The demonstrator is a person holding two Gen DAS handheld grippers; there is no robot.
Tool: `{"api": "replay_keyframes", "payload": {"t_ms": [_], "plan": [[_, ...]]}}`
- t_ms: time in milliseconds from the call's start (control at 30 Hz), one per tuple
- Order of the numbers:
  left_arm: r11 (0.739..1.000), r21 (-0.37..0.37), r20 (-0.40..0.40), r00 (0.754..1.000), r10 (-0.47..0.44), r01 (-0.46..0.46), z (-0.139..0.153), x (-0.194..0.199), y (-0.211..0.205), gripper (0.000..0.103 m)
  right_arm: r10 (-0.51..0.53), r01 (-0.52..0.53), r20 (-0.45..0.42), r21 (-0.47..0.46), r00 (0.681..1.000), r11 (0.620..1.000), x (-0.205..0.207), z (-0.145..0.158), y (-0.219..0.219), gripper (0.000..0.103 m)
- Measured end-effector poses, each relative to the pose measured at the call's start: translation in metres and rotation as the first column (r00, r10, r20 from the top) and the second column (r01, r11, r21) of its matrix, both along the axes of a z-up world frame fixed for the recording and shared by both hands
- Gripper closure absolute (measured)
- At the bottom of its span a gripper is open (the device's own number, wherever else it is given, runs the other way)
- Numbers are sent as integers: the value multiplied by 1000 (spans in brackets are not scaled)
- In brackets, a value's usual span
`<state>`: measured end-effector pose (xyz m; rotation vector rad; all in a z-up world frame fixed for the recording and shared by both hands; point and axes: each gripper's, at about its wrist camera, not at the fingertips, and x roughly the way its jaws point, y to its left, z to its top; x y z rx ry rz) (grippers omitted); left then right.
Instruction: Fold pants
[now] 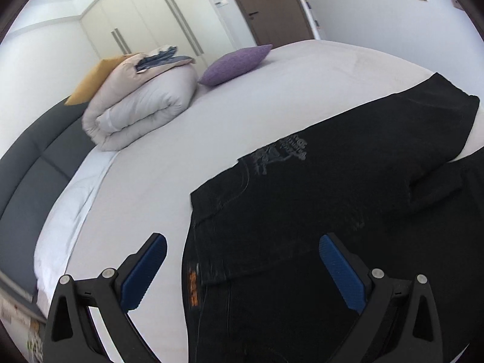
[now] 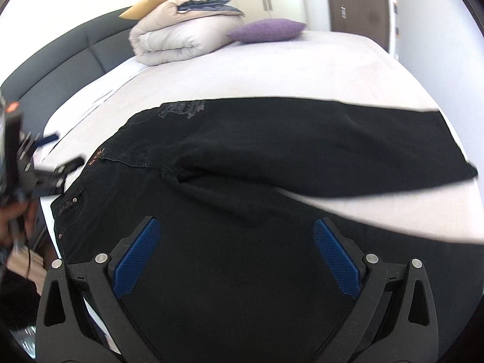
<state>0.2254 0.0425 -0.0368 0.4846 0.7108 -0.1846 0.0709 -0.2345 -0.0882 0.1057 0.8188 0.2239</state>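
Filling both views, the wide bed with its pale white sheet (image 1: 272, 96) carries everything. Spreading across the bed's near edge lie the black denim pants (image 1: 348, 187), waistband toward the dark grey padded headboard (image 1: 39, 169), legs running toward the far foot edge and parting in a narrow V. At the headboard end sits a rolled beige-and-white duvet (image 1: 139, 103), a square purple cushion (image 1: 236, 65) just beside it. The left tongs (image 1: 242, 267) hang wide open over the waistband, gripping nothing. The right tongs (image 2: 234, 251) hang wide open above the seat, also holding nothing.
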Motion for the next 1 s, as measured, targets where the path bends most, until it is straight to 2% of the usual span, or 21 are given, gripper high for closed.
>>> {"api": "replay_keyframes", "payload": {"t_ms": [100, 233, 367, 400, 500, 567, 633, 700, 733, 867, 933, 1000], "plan": [[996, -23, -74, 994, -86, 85, 6, 66, -2, 0, 64, -64, 21, -5, 998, 998, 16, 6, -10, 0], [986, -32, -210, 964, -164, 161, -7, 146, -3, 2, 137, -137, 20, -13, 990, 990, 34, 5, -22, 0], [983, -68, -327, 927, -184, 171, -30, 198, 3, 30, 212, -212, -1, -27, 977, 977, 54, 1, -31, 3], [980, -85, -351, 915, -198, 179, -34, 208, 4, 32, 229, -229, -7, -28, 973, 973, 59, 0, -31, 5], [975, -95, -401, 889, -222, 201, -54, 228, -1, 33, 276, -276, -22, -41, 961, 960, 75, -3, -29, 9], [967, -102, -437, 862, -256, 235, -65, 233, -4, 33, 306, -306, -28, -32, 952, 951, 86, -3, -28, 13], [962, -97, -466, 842, -271, 255, -76, 233, -6, 33, 327, -327, -25, -20, 945, 945, 89, 1, -28, 14], [959, -118, -489, 826, -281, 256, -82, 237, -6, 34, 353, -353, -20, -15, 935, 935, 95, 4, -26, 15], [959, -132, -501, 818, -282, 250, -84, 239, -5, 35, 372, -373, -22, -19, 928, 928, 100, 5, -25, 19], [956, -177, -548, 783, -294, 236, -90, 245, -4, 48, 434, -435, -22, -40, 900, 900, 118, 13, -12, 26], [956, -175, -556, 778, -294, 236, -90, 246, -5, 60, 460, -461, -20, -57, 888, 886, 127, 18, -6, 28], [953, -177, -558, 773, -302, 245, -89, 247, -10, 79, 488, -489, -24, -62, 872, 870, 139, 21, -1, 32]]}}
